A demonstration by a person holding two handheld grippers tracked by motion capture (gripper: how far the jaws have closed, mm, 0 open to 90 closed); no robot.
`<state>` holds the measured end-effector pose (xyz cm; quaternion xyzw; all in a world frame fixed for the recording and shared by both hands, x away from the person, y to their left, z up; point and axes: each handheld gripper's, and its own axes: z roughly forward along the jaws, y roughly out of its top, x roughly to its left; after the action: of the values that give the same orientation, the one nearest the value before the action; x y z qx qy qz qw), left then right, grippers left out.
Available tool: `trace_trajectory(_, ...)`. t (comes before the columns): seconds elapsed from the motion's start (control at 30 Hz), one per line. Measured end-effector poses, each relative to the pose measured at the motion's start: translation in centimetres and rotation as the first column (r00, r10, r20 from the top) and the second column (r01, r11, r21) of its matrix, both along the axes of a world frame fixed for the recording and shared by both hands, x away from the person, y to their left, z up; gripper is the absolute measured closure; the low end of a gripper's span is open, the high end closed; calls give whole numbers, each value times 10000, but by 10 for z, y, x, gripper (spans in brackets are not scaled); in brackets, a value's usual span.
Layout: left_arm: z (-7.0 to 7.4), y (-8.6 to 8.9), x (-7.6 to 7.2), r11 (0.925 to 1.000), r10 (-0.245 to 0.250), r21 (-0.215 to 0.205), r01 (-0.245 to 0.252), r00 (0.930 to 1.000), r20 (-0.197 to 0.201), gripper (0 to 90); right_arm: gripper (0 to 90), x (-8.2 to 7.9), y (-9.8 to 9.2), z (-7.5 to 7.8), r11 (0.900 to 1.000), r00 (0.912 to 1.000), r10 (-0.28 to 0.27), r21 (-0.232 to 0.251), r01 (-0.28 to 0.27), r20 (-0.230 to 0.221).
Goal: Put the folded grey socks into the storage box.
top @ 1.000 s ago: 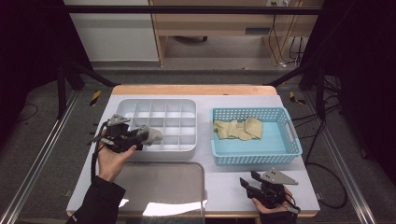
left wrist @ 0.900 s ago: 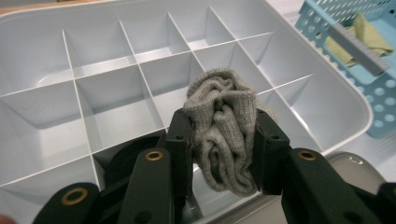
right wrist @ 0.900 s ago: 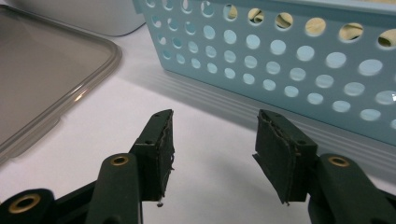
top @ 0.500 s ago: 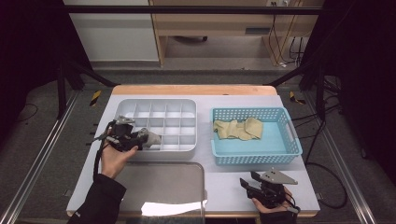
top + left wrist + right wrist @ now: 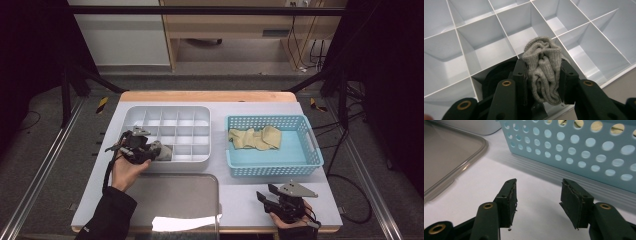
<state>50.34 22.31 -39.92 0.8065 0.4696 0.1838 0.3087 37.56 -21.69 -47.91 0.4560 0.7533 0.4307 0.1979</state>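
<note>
Left gripper, hand-held: jaws pinched on a bunched grey sock, the knit squeezed into folds between the pads, likely so that it fits one small cell. Position: over the near-left cells of the white divided tray, which serves as landmark throughout; the sock hangs just above the partitions, not yet set down. One dark item appears to occupy the cell directly beneath the gripper, though its nature cannot be made out; the neighbouring cells stand vacant, so the bundle would, by judgement, go into one of those. Right gripper, hand-held: jaws spread with nothing between them, resting low on the table well to the right of and nearer than the tray, seemingly parked while the left one works. Blue perforated basket: just right of the tray, holding beige socks loosely heaped, presumably stock awaiting sorting. Clear plastic lid: flat on the table directly in front of the tray, set aside to leave the cells open. Obstruction: thin upright partitions, which could snag the dangling folds.
</note>
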Motion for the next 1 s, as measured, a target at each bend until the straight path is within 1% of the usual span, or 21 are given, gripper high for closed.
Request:
trace_trajectory(0.1,-2,-2,0,9999,-53,-117,52,9999,-106,634,470,0,0,0,10000,10000,0,-17,0,27)
trace_trajectory(0.23,-5,-5,1,9994,-61,-329,57,9999,-121,614,469,0,1,0,10000,10000,39,-23,-39,-22)
trace_trajectory(0.33,-9,-8,3,9991,-99,-406,92,9998,-166,614,469,0,1,-1,10000,10000,74,-59,-74,-4)
trace_trajectory(0.4,-14,-12,5,9994,-150,-320,141,9994,-309,621,469,0,1,-1,10000,10000,46,-34,-46,-49)
trace_trajectory(0.43,-19,-14,7,9999,-136,-86,132,9985,-521,622,469,0,1,-1,10000,10000,43,-46,-44,-32)
trace_trajectory(0.47,-21,-15,8,9999,-99,-55,96,9984,-551,623,469,0,1,-1,10000,10000,54,-26,-54,-27)
trace_trajectory(0.5,-23,-14,9,9999,-22,-141,15,9987,-509,625,469,0,1,-1,10000,10000,56,-23,-56,-29)
trace_trajectory(0.53,-24,-13,10,9994,31,-352,-50,9985,-553,627,469,0,1,-1,10000,10000,51,-24,-51,-33)
trace_trajectory(0.6,-24,-10,11,9980,9,-622,-49,9979,-642,625,468,0,1,-1,10000,10000,65,-22,-65,-29)
trace_trajectory(0.63,-24,-10,10,9980,-60,-635,20,9980,-627,622,467,0,1,-1,10000,10000,73,-32,-73,-23)
trace_trajectory(0.7,-22,-9,6,9975,-156,-702,121,9987,-484,574,467,0,1,-1,10000,10000,69,-29,-69,-50)
trace_trajectory(0.77,-18,-8,3,9961,-176,-873,156,9996,-216,523,466,0,1,-1,10000,10000,65,-28,-65,-40)
trace_trajectory(0.83,-15,-5,-1,9936,-134,-1120,139,9999,52,510,466,0,1,-1,10000,10000,67,-30,-67,-32)
trace_trajectory(0.9,-14,-4,-3,9927,-53,-1207,78,9998,209,526,466,0,1,-1,10000,10000,58,-21,-58,-39)
trace_trajectory(0.93,-15,-3,-4,9921,-27,-1250,63,9996,284,566,466,0,1,-1,10000,10000,60,-20,-60,-34)
trace_trajectory(1.0,-18,-4,-4,9910,222,-1329,-170,9990,377,642,469,0,1,-1,10000,10000,43,-25,-43,-48)
